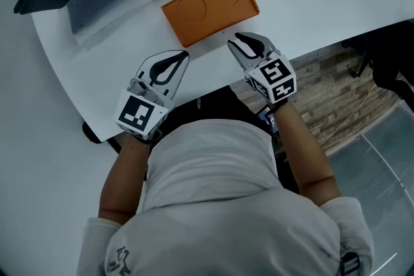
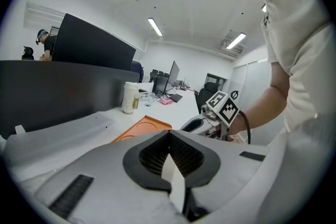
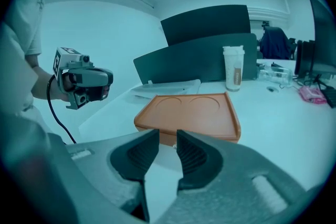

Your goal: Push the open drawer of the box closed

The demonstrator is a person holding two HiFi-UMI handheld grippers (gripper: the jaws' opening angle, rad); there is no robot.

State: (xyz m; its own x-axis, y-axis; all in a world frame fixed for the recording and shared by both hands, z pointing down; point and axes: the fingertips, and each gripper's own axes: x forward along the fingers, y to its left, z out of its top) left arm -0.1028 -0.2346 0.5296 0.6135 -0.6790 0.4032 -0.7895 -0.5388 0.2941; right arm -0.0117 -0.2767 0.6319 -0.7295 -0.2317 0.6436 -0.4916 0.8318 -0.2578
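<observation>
Orange box (image 1: 210, 6) on white table (image 1: 304, 3), right gripper (image 1: 233, 39) jaws apart, empty

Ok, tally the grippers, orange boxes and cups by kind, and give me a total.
grippers: 2, the left gripper and the right gripper
orange box: 1
cup: 1
Total: 4

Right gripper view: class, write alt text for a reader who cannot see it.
The right gripper holds its two dark ribbed fingers apart with nothing between them, pointing at a flat orange rectangular box with two round recesses on the white table. A tall pale cup stands behind it.
</observation>
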